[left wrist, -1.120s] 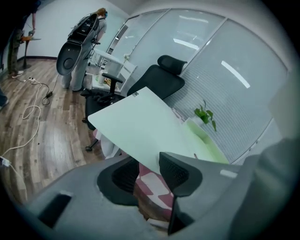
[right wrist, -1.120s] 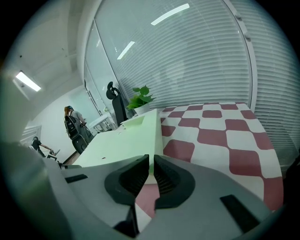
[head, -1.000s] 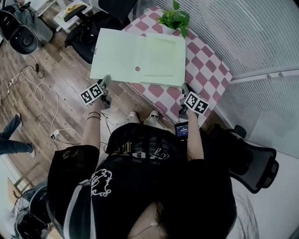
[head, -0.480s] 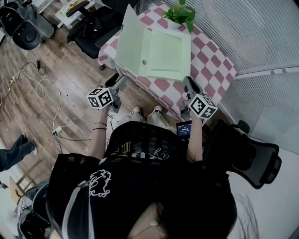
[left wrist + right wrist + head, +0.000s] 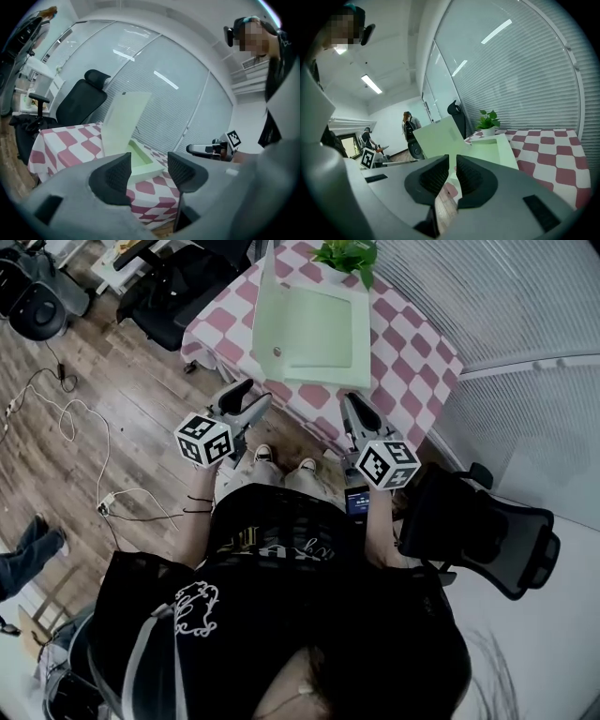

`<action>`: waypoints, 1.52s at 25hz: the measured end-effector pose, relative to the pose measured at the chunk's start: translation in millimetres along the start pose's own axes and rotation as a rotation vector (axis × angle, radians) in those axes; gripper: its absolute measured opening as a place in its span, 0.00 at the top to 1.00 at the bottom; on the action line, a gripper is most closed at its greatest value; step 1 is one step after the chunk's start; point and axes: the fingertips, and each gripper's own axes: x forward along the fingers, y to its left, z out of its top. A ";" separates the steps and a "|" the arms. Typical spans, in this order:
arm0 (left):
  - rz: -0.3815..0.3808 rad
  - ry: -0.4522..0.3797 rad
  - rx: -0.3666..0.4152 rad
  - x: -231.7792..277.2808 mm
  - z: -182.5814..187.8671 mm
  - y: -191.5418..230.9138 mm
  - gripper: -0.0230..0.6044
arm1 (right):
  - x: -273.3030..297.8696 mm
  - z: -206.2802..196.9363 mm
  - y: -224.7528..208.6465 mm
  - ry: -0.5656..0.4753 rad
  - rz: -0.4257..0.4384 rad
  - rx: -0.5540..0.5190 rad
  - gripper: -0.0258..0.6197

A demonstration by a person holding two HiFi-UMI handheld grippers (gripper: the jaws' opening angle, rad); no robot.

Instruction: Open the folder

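One green folder [image 5: 314,334], cover [image 5: 125,122] upright, on checkered table [image 5: 422,352].

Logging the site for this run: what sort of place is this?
Probably an office: a black swivel chair, slatted blinds, and cables on the wood floor beside the checkered table with the folder.

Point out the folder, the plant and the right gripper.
Folder [image 5: 319,334]: head view, flat lower half.
Plant [image 5: 349,256]: head view, leaves.
Right gripper [image 5: 451,160]: right gripper view, slit between its jaws.
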 end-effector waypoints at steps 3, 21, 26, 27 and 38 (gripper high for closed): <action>-0.044 -0.003 0.043 8.4 5.1 -25.0 0.57 | -2.6 -2.2 2.5 0.012 0.005 -0.021 0.91; -0.099 0.048 0.188 26.8 -49.6 -189.6 0.57 | -145.9 -36.9 -3.3 -0.012 0.067 -0.059 0.91; -0.063 0.049 0.205 11.1 -75.9 -238.1 0.57 | -195.2 -57.0 2.7 0.007 0.096 -0.112 0.91; -0.053 0.047 0.206 7.2 -80.7 -246.0 0.57 | -203.6 -61.1 4.9 0.005 0.107 -0.110 0.91; 0.006 0.060 0.285 -29.4 -108.8 -309.0 0.57 | -252.1 -94.5 28.6 -0.005 0.206 -0.081 0.91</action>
